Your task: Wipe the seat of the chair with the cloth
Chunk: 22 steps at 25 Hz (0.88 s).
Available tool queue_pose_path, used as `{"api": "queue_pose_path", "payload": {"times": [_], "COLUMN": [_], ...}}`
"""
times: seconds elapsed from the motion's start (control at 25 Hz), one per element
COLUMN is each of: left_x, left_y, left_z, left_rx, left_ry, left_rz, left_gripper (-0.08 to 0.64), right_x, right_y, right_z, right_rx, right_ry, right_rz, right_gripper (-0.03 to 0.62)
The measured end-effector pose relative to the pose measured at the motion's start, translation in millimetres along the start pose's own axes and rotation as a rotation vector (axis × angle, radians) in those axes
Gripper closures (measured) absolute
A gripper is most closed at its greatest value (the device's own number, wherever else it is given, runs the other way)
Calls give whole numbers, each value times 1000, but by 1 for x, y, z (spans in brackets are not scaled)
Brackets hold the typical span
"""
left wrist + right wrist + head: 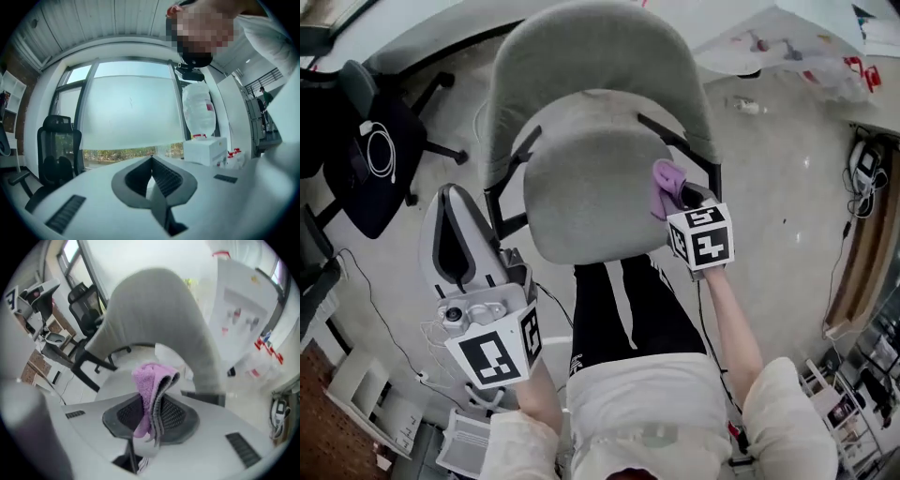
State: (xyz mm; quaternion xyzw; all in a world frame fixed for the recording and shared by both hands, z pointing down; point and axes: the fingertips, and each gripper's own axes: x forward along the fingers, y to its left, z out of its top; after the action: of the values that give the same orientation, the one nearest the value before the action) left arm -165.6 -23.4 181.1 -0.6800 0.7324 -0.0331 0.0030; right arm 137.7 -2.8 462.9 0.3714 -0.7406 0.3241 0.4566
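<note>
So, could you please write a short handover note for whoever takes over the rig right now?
Right gripper: shut on the cloth, which is folded and sticks out past the jaws.
Left gripper: shut, nothing in it, held left of the seat and clear of it.
Things: the cloth is at the seat's right edge; I cannot tell if it touches. The rest of the seat is bare.
Done: cloth picked up and brought to the seat. No wiped patch shows, so I cannot tell how much has been wiped.
Left: probably press the cloth down and sweep it across the whole seat.
</note>
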Motion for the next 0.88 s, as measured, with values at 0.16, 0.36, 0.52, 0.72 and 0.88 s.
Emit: {"api": "queue_pose_path", "payload": {"times": [0.16,0.36,0.52,0.72,0.88], "left_x": [-10,-9,-30,-44,-55], "left_y": [6,-23,-50,-60,-59], "left_z": [88,189,255,301,314], "left_rx": [-93,-84,-46,-5,4], "left_ry": [-59,-231,-315,-394,-423], "left_rz": [-8,-111,-184,-223,-225], "left_gripper": [546,547,546,547,546], "right_x": [-108,-278,-378,-432,-448], "right_y": [40,71,95,105,111], "right_z": [136,266,261,249,245], "right_rx": [-78,-102,-84,-106,-130], "right_ry": [-337,-853,-1030,-1111,-1151], "right_rz": [-2,-9,55,28,17], "right_gripper": [503,503,503,503,503]}}
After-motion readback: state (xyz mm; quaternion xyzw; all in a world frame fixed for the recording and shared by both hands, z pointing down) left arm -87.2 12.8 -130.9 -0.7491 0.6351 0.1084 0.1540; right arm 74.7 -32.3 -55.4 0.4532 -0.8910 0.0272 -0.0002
